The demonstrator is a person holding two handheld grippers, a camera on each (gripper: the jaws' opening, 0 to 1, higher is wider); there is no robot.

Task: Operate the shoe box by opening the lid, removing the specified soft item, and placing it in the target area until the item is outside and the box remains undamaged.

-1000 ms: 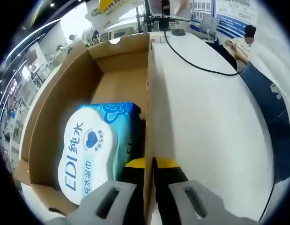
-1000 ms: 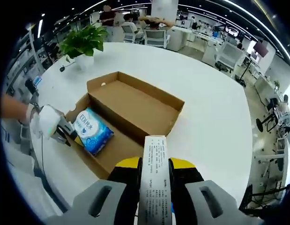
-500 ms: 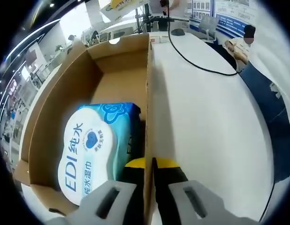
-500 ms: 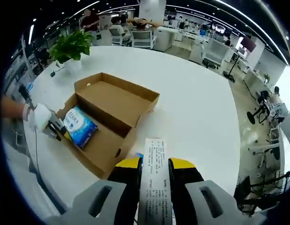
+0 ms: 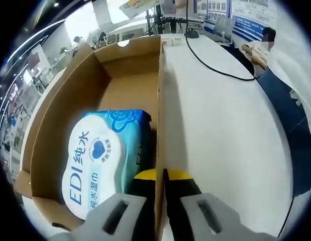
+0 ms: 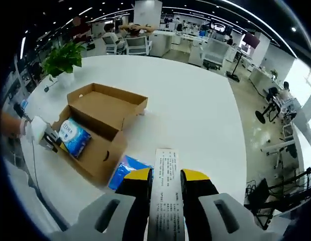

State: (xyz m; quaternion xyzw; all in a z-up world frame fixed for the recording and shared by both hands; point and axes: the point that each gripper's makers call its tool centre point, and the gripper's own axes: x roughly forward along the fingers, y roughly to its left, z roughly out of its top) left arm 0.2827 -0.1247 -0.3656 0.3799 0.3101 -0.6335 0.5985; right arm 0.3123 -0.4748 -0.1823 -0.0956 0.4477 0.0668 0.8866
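The open cardboard shoe box (image 5: 120,85) lies on the white table, with a blue-and-white wet-wipes pack (image 5: 97,155) inside at its near end. My left gripper (image 5: 158,183) is shut on the box's side wall. In the right gripper view the box (image 6: 102,108) sits far left with the wipes pack (image 6: 74,138) inside, and the left gripper (image 6: 48,140) clamps its end, held by a gloved hand (image 6: 29,128). My right gripper (image 6: 164,178) hangs high above the table, shut on a narrow white printed strip (image 6: 164,201).
A blue packet (image 6: 125,170) lies on the round white table (image 6: 195,110) by the box's near corner, partly behind my jaws. A potted plant (image 6: 62,57) stands at the far left edge. A black cable (image 5: 215,70) crosses the tabletop (image 5: 220,135). A person (image 5: 291,90) stands alongside.
The right gripper has drawn up and away with the strip, so the box looks smaller and further left, and the blue packet has come into sight. The left gripper and box have stayed still.
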